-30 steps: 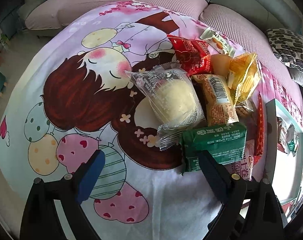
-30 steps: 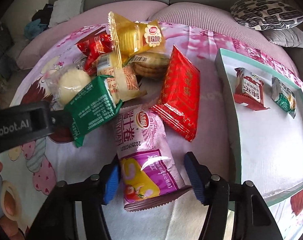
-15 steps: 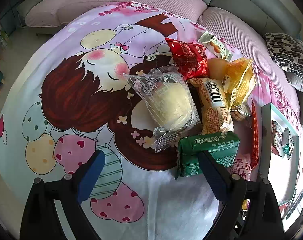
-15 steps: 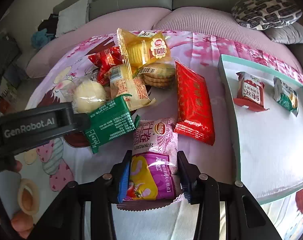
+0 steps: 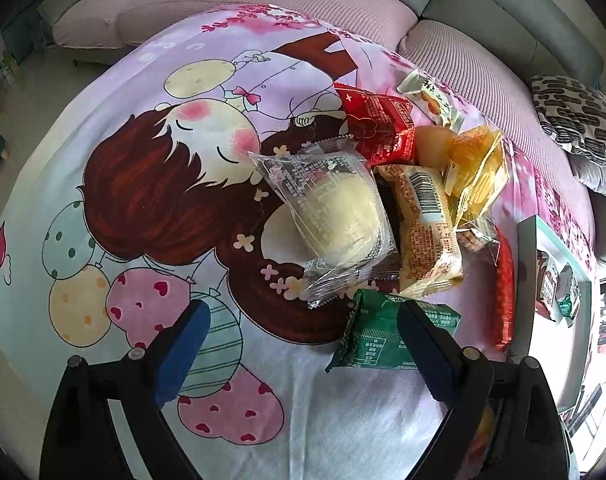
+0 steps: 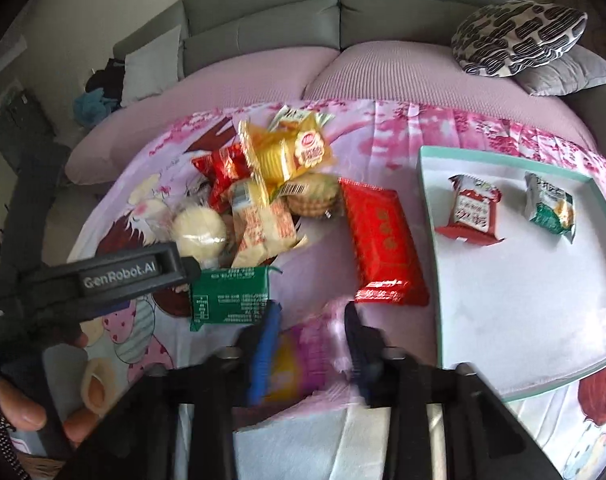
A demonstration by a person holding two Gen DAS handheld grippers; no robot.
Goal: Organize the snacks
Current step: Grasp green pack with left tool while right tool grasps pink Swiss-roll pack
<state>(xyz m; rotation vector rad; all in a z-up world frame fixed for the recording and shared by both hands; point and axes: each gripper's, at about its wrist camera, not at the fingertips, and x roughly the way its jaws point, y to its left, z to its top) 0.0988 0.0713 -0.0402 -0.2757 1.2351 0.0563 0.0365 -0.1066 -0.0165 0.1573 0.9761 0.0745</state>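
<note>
A pile of snack packs lies on a cartoon-print cloth. My right gripper (image 6: 311, 320) is shut on a pink and purple snack bag (image 6: 307, 354) and holds it lifted, blurred. My left gripper (image 5: 299, 324) is open and empty, its right finger over a green pack (image 5: 379, 340), which also shows in the right wrist view (image 6: 233, 294). A clear-wrapped pale bun (image 5: 339, 208), an orange bar pack (image 5: 427, 220), a yellow cracker bag (image 6: 283, 152) and a flat red pack (image 6: 383, 240) lie in the pile.
A white tray with a teal rim (image 6: 431, 216) sits at the right and holds a red pack (image 6: 473, 210) and a green-white pack (image 6: 549, 208). A grey sofa (image 6: 263, 28) and a patterned cushion (image 6: 519, 36) lie behind. The left gripper's body (image 6: 103, 280) crosses the right wrist view.
My right gripper closed on the pink and purple bag and lifted it up and back from the cloth. My left gripper shifted slightly and stays open.
</note>
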